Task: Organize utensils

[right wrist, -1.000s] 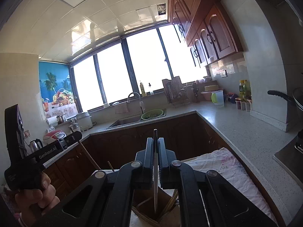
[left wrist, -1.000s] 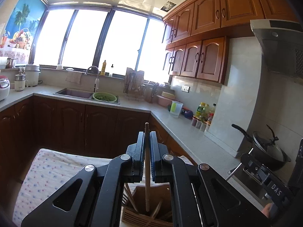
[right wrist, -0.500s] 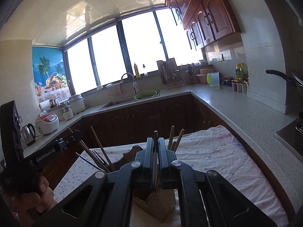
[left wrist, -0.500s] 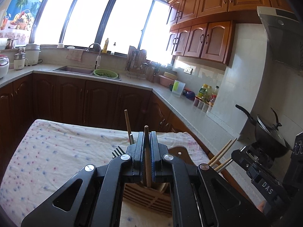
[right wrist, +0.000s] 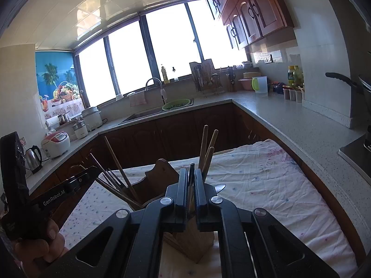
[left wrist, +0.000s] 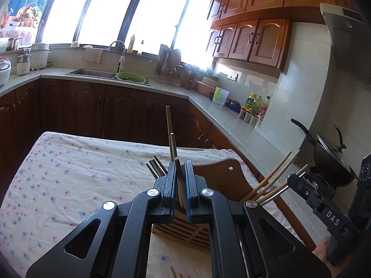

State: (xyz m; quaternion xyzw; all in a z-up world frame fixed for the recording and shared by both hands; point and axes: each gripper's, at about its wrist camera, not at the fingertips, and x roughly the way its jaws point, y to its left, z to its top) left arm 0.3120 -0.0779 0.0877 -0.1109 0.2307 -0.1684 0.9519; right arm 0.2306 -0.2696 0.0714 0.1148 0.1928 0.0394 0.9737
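Note:
A wooden utensil holder (left wrist: 222, 180) stands on a flowered cloth (left wrist: 69, 180), with chopsticks and forks sticking up from its compartments. My left gripper (left wrist: 179, 169) sits just above it, jaws slightly apart around a wooden chopstick (left wrist: 178, 180) that stands in the holder. My right gripper (right wrist: 191, 178) is over the holder (right wrist: 162, 173) from the other side, jaws a little apart around a dark metal utensil handle (right wrist: 191, 173). Wooden chopsticks (right wrist: 206, 150) rise just behind it. The other gripper shows at the edge of each view.
The cloth-covered table (right wrist: 266, 185) is ringed by a kitchen counter (right wrist: 289, 120) with dark cabinets. A sink (left wrist: 92, 73) with a green colander is at the back. A black pan (left wrist: 329, 159) sits on the stove at right. A loose chopstick (left wrist: 172, 272) lies near the front.
Both grippers have dropped toward the holder, lowering their utensils into it. Both jaws have eased apart a little around the utensils.

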